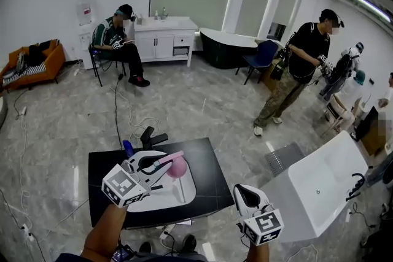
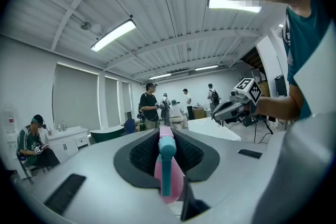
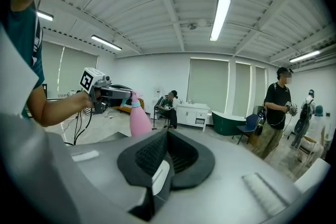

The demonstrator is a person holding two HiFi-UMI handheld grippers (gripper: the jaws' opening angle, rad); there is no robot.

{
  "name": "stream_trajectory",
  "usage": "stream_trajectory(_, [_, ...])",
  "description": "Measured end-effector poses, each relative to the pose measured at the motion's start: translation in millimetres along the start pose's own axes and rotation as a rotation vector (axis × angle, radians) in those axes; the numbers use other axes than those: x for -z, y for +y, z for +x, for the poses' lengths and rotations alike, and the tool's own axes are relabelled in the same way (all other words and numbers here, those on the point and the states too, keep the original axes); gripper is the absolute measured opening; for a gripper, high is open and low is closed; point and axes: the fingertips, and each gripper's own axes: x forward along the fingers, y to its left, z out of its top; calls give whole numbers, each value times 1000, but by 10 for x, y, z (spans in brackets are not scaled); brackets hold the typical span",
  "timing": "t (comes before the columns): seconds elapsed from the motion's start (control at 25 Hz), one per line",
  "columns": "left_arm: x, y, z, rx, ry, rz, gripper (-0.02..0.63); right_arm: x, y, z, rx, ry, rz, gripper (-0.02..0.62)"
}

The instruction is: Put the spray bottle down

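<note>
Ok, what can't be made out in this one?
Head view: whether the spray bottle touches the white basin; its own body hides its base.
Right gripper view: the bottle's bottom, behind the right gripper.
Head view: black object and blue thing behind the basin, too small to identify.

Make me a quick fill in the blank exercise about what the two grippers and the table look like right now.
1. The left gripper is shut on a ____ spray bottle.
2. The right gripper has its jaws together and holds ____.
3. The white basin sits on a ____ table.

Missing words: pink; nothing; black.
</note>
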Motion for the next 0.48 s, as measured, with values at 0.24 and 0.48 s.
stream_trajectory(0.24, [119,301,392,-68,6,-39,64,52,-344,357,-64,8,-1,11])
stream_trajectory(0.48, [376,581,775,-109,17,-71,64,241,-581,690,-103,23,14,11])
